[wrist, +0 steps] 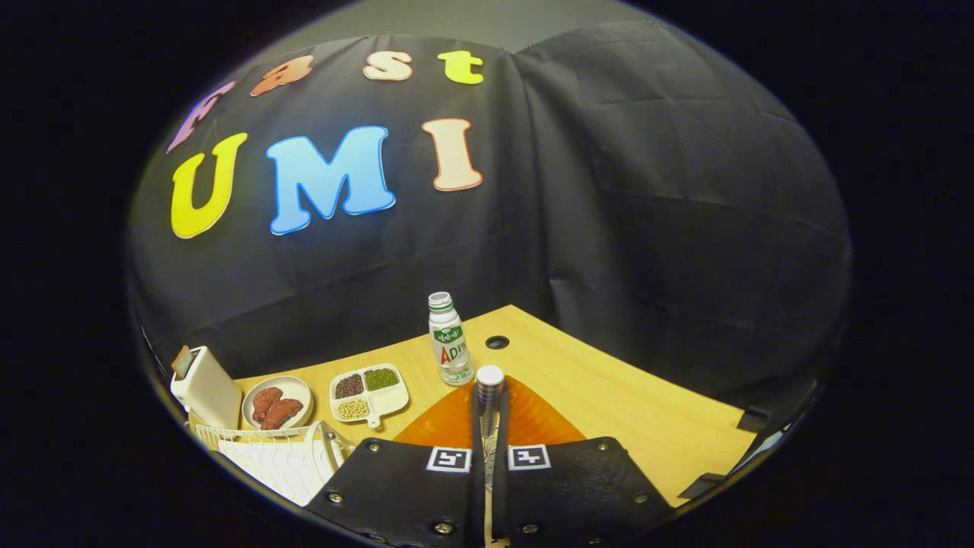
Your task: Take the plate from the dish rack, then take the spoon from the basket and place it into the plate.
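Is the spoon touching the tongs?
Touching. In the gripper view the tongs are closed with the spoon upright between them, both fingers pressed against its handle, above the orange plate.

The gripper is closed on a silver metal spoon. It hangs over the orange plate on the wooden table.

The table is pale wood with a smooth, matt grain. The orange plate looks like glossy, see-through plastic. The spoon clamped between the gripper fingers is shiny ridged metal. The bottle is smooth plastic, the dish rack white coated wire, the wall creased matt cloth.
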The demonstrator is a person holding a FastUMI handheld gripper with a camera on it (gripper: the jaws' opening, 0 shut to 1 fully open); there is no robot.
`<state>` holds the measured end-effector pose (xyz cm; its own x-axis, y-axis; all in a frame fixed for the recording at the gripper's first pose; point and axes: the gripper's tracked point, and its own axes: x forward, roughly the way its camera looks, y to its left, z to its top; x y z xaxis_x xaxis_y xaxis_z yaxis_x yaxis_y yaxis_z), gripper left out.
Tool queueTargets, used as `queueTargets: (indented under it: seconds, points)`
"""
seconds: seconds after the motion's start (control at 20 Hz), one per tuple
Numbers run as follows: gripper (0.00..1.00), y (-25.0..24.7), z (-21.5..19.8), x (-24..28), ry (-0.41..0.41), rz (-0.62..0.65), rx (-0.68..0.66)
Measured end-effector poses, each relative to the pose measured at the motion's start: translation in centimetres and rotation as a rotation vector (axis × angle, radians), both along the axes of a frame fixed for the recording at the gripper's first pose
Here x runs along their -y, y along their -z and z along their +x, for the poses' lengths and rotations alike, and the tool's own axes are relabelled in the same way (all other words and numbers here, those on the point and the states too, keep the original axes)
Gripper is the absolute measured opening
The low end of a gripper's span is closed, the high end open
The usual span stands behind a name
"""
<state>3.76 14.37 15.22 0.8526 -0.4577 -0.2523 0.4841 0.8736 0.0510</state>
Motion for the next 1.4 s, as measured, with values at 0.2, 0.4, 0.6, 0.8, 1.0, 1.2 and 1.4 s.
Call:
queueTargets:
  seconds: [0.2, 0.4, 0.6, 0.8, 1.0, 1.2, 1.4]
  points:
    - [0.03, -3.9, -2.6, -3.0, -0.054, -0.052, 0.043]
    - [0.03, -5.7, -5.4, -7.2, -0.133, -0.078, 0.059]
    - [0.03, -5.5, -8.2, -12.7, -0.249, -0.096, 0.046]
    - [0.03, -4.0, -11.1, -18.7, -0.374, -0.099, 0.018]
    - [0.03, -1.0, -14.0, -24.0, -0.491, -0.108, -0.031]
    - [0.03, 2.8, -16.2, -28.3, -0.599, -0.125, -0.086]
    - [0.03, 6.1, -17.2, -31.1, -0.672, -0.133, -0.124]
